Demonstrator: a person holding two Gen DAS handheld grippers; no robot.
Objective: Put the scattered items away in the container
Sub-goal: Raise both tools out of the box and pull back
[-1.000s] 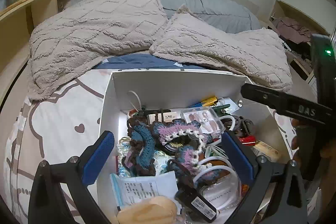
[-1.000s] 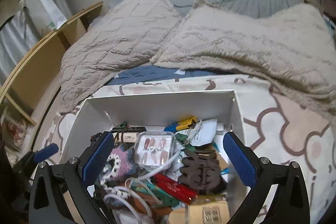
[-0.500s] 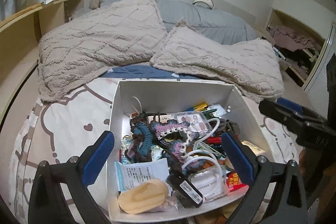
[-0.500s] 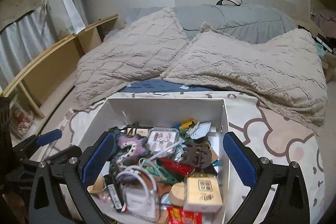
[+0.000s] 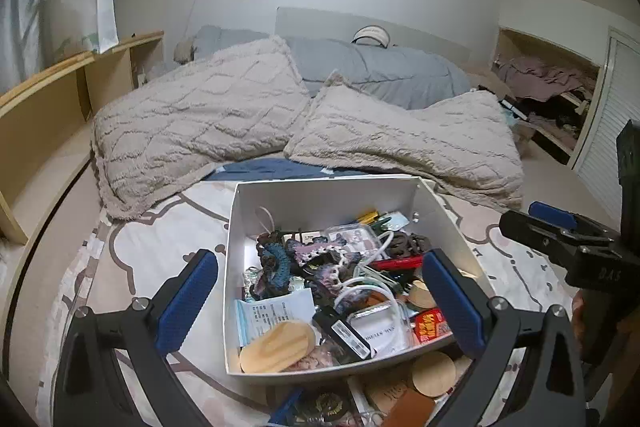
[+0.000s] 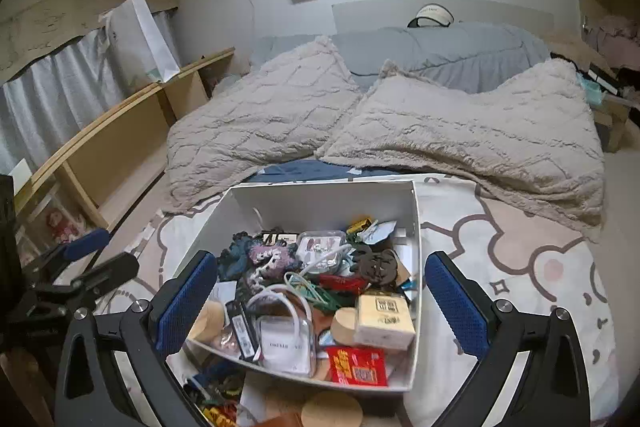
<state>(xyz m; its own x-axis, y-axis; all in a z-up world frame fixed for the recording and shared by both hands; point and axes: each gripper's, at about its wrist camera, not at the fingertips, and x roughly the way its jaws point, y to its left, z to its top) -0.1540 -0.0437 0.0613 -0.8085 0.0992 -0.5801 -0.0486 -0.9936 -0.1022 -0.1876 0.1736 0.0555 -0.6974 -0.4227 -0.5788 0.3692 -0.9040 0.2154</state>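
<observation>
A white box (image 5: 320, 195) (image 6: 312, 197) sits on the patterned bedspread, packed with small items: crocheted pieces (image 5: 280, 259), a clear nail case (image 6: 320, 247), a white cable, a red packet (image 6: 356, 365), a beige box (image 6: 384, 315). Loose items lie in front of the box: round wooden discs (image 5: 434, 373) (image 6: 332, 409) and a dark piece. My left gripper (image 5: 320, 303) is open and empty above the box's near side. My right gripper (image 6: 320, 307) is open and empty over the box too. Each gripper shows in the other's view, the right one (image 5: 560, 239) and the left one (image 6: 80, 267).
Two beige textured pillows (image 5: 200, 115) (image 5: 404, 143) and a grey duvet (image 5: 376, 71) lie behind the box. A wooden shelf (image 5: 48, 99) runs along the left. A closet with clothes (image 5: 548, 83) is at the right. The bedspread (image 6: 520, 259) extends to the right of the box.
Both grippers have pulled back and up from the box. The whole box and the loose items in front of it have come into view. Both stay open and empty.
</observation>
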